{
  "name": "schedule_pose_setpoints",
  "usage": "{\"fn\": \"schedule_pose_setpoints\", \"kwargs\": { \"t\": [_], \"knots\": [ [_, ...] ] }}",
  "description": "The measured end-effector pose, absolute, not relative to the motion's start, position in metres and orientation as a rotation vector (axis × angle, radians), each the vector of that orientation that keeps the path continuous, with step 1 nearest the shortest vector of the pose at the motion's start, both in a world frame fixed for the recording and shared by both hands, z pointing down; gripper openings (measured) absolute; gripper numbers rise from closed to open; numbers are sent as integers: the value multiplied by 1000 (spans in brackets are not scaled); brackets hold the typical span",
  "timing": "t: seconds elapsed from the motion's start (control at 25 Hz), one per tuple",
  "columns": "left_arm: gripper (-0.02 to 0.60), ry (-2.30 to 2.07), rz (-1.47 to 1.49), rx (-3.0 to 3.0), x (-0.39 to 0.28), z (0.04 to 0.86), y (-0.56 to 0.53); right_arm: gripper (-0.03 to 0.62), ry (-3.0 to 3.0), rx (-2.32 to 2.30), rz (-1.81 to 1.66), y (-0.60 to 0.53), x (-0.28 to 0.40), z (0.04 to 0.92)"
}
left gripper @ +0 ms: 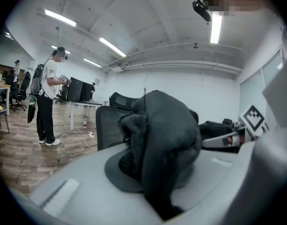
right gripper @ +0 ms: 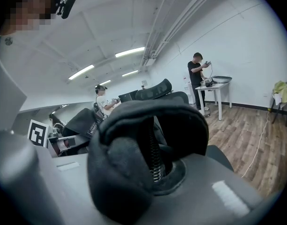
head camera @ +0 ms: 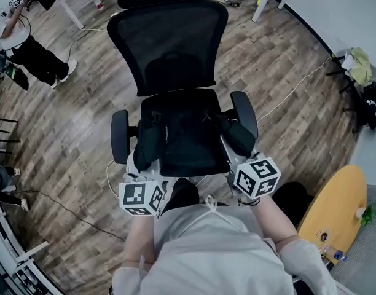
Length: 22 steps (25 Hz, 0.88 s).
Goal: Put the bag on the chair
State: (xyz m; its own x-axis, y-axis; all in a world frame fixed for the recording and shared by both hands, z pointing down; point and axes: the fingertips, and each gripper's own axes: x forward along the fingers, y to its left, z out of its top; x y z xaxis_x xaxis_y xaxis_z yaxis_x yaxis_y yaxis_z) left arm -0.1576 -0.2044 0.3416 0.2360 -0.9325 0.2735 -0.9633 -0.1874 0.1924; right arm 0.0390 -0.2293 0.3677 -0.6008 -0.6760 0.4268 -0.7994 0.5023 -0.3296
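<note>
Holding bag (left gripper: 167, 125) at chair (head camera: 169, 42), left gripper (left gripper: 155, 175) and right gripper (right gripper: 150, 172) fingers clamped on it

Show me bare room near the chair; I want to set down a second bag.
Bare wood floor lies left of the chair, between its armrest and the standing person. Right of it the floor is open too, but a white cable crosses it. The chair itself is crowded: the black bag spans it, left claw and right claw both shut on it.
</note>
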Motion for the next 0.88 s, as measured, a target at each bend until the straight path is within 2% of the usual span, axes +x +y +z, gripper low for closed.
{"fn": "schedule_pose_setpoints", "kwargs": {
  "t": [0.36,0.88],
  "knots": [
    [29,-1673,208,2136,-196,431,-290,28,-2396,1266,823,-309,4,452],
    [29,-1559,361,1980,-222,593,-353,29,-2227,1256,855,-365,-20,603]
  ]
}}
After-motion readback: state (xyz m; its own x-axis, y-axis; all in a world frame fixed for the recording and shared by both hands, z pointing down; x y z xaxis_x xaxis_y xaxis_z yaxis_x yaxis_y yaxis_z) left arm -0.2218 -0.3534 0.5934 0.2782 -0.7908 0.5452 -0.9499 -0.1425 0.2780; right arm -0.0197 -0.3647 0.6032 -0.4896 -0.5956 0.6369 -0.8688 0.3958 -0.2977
